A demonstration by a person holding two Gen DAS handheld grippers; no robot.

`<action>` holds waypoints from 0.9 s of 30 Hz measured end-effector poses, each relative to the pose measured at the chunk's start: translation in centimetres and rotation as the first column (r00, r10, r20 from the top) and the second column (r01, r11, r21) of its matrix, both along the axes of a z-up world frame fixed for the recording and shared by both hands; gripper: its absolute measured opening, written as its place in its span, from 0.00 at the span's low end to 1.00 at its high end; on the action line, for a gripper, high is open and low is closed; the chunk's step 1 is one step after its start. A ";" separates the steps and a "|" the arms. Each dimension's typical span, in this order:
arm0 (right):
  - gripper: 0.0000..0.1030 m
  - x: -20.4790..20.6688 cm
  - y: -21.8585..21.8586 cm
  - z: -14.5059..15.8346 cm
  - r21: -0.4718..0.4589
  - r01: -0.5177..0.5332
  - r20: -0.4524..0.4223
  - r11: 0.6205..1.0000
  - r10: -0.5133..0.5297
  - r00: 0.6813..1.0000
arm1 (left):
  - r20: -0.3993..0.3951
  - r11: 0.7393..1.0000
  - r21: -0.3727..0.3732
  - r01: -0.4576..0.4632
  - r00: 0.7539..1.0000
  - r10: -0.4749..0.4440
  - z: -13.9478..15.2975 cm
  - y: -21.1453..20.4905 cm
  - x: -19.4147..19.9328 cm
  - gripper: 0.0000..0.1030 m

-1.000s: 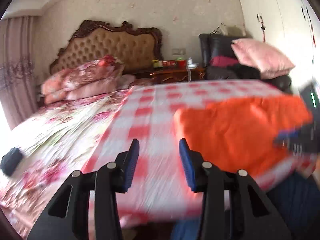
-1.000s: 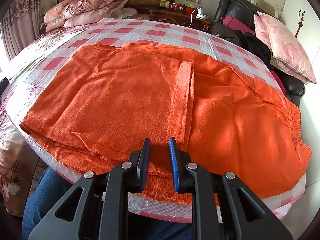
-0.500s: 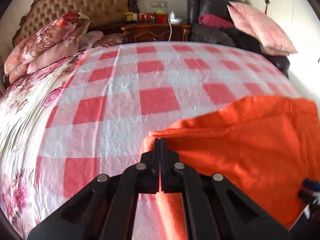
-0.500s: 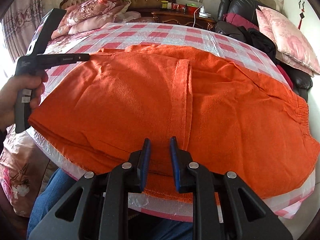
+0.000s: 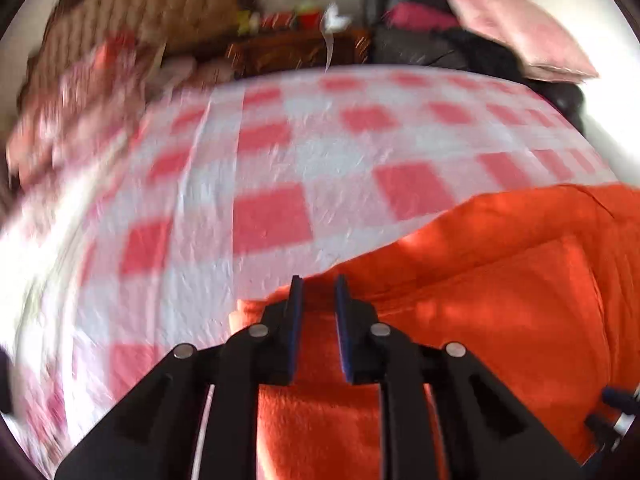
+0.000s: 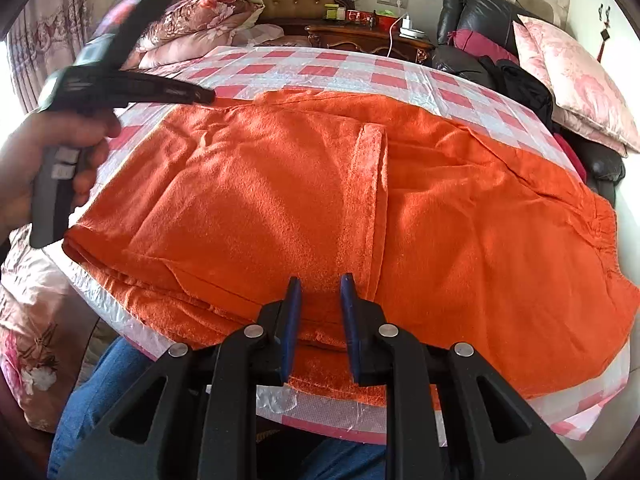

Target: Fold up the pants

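A bedroom: a red-and-white checked plastic cloth [image 6: 328, 70] covers the table. No lettering is legible. The fuzzy orange pants [image 6: 320, 200] lie folded across it. The left gripper [image 5: 318, 292], clamped together half a second ago, has just reopened slightly over the pants' 10 o'clock corner, gripping nothing. The right gripper [image 6: 320, 292] is unchanged, narrowly apart over the 6 o'clock edge.

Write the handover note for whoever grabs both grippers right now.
Left gripper: at the far-left corner of the orange pants. Its jaws have just been opening to a narrow gap; cloth shows in the gap, but no pinch is visible.
Right gripper: over the pants' near edge, jaws narrowly apart, no grip visible.
Pants: spread on the checked table cover, near edge at the table's front.
Done: one layer appears to be folded over, with its hem across the middle.
Left: the remaining folds into a compact stack.
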State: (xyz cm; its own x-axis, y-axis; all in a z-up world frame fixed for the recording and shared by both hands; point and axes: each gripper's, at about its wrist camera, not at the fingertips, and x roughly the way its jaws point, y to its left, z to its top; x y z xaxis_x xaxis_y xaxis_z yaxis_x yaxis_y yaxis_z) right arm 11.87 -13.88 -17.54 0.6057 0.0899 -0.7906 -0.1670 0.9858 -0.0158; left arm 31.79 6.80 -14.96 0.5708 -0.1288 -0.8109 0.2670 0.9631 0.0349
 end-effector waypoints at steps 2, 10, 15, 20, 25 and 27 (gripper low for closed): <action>0.19 0.0 0.0 0.0 0.002 -0.003 -0.003 1.000 0.003 1.000 | 0.033 0.997 -0.062 -0.040 0.999 0.042 1.0 0.6 -0.4 0.25; 0.26 0.1 -0.2 1.1 0.020 0.021 -0.001 1.000 -0.021 1.000 | 0.108 0.969 -0.219 -0.113 0.984 0.139 3.6 2.8 -8.6 0.49; 0.50 1.3 -1.1 4.3 0.016 0.023 0.100 1.000 -0.025 0.995 | 0.082 0.974 -0.192 -0.119 0.987 0.137 1.6 2.7 -13.6 0.27; 0.50 6.1 -2.1 5.5 0.035 0.035 0.075 0.999 -0.038 0.996 | 0.114 0.985 -0.157 -0.074 0.989 0.093 0.8 2.1 -16.4 0.26; 0.49 10.9 -0.5 3.3 -0.020 -0.003 -0.009 1.000 0.003 1.000 | 0.067 0.986 -0.144 -0.084 0.993 0.095 -0.9 2.0 -16.9 0.26; 0.49 11.9 -0.3 2.0 -0.056 0.000 -0.043 0.998 -0.002 0.999 | 0.066 0.990 -0.118 -0.081 0.994 0.089 -0.9 1.7 -16.9 0.26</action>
State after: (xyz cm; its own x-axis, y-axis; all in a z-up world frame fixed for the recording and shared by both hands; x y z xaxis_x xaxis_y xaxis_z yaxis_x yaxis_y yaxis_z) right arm 23.77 -14.15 -15.50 0.5710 0.0440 -0.8198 -0.1676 0.9838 -0.0640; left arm 14.90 8.53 -15.89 0.6390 -0.1674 -0.7508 0.1849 0.9808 -0.0614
